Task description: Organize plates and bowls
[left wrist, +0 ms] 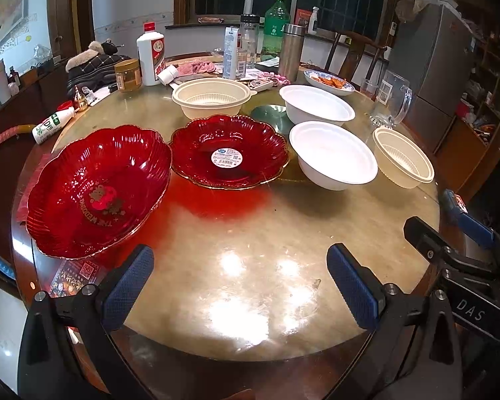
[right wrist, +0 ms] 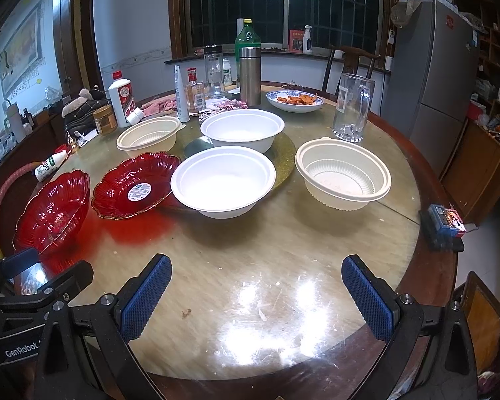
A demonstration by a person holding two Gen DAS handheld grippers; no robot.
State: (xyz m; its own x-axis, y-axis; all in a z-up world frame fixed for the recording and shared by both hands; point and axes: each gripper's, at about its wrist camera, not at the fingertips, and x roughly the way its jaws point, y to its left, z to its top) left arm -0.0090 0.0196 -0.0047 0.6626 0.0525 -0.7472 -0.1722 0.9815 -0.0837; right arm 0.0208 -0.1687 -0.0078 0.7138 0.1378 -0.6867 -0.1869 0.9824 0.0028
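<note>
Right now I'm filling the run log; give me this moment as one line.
left gripper open, empty | right gripper open, empty | two red plates, four bowls unstacked | table

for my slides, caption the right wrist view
Open right gripper above a round table holding two red plates, two white bowls and two cream bowls.

Ahead of the left tongs [left wrist: 240, 286], two fluted plates are sitting side by side on the surface [left wrist: 250, 233]: the tilted plate [left wrist: 96, 190] left, the labelled plate [left wrist: 228, 150] right. Beyond the right tongs [right wrist: 255, 295], the near bowl [right wrist: 223, 180] is sitting before the far bowl [right wrist: 242, 129]. The ribbed bowl [right wrist: 343, 173] is lying right of them, another ribbed bowl [right wrist: 148, 136] far left, the glass mug [right wrist: 353, 106] behind.
</note>
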